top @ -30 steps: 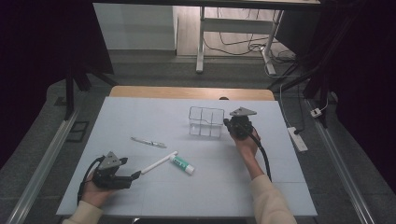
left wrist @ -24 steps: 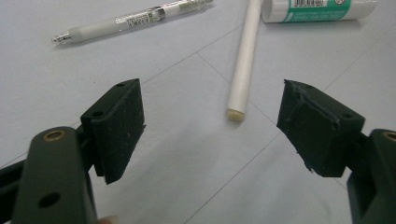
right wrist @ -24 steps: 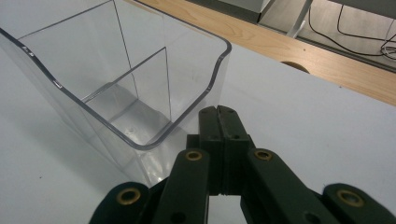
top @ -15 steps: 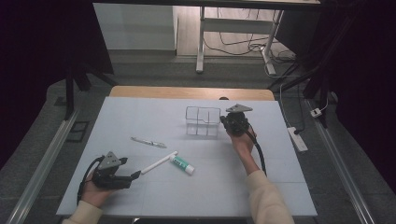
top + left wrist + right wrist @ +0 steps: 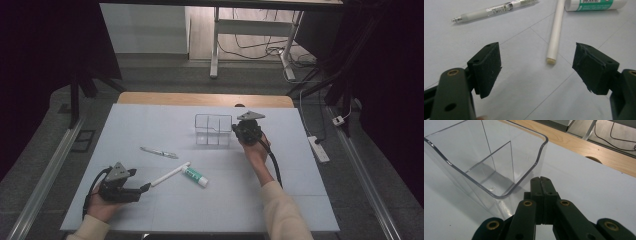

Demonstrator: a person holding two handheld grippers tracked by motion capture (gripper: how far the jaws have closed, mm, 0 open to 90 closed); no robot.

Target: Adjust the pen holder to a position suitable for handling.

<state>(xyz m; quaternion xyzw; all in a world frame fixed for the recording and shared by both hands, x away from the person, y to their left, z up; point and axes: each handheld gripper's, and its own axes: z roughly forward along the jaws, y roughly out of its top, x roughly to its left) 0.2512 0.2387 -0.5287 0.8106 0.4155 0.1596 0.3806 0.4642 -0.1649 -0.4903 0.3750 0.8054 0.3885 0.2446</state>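
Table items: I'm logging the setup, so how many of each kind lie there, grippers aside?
Pen: 1
White stick: 1
Glue stick: 1
Clear bin: 1
Total: 4

Pale blue surface point(image 5: 300, 210) is lying under faint grid lines, a strip of bare wood edge point(image 5: 200, 98) showing along its far side. Grey floor point(image 5: 45, 150) is running around it on both flanks. Metal rails point(image 5: 45, 175) are angling along the floor left and right. White power strip point(image 5: 318, 148) is sitting on the floor at right, cord trailing off. Beyond, white metal table legs point(image 5: 216, 45) are standing over a tangle of black cables point(image 5: 260, 47). Light wall panel point(image 5: 145, 27) is glowing at the back; dark drapes point(image 5: 45, 60) are closing in both sides.
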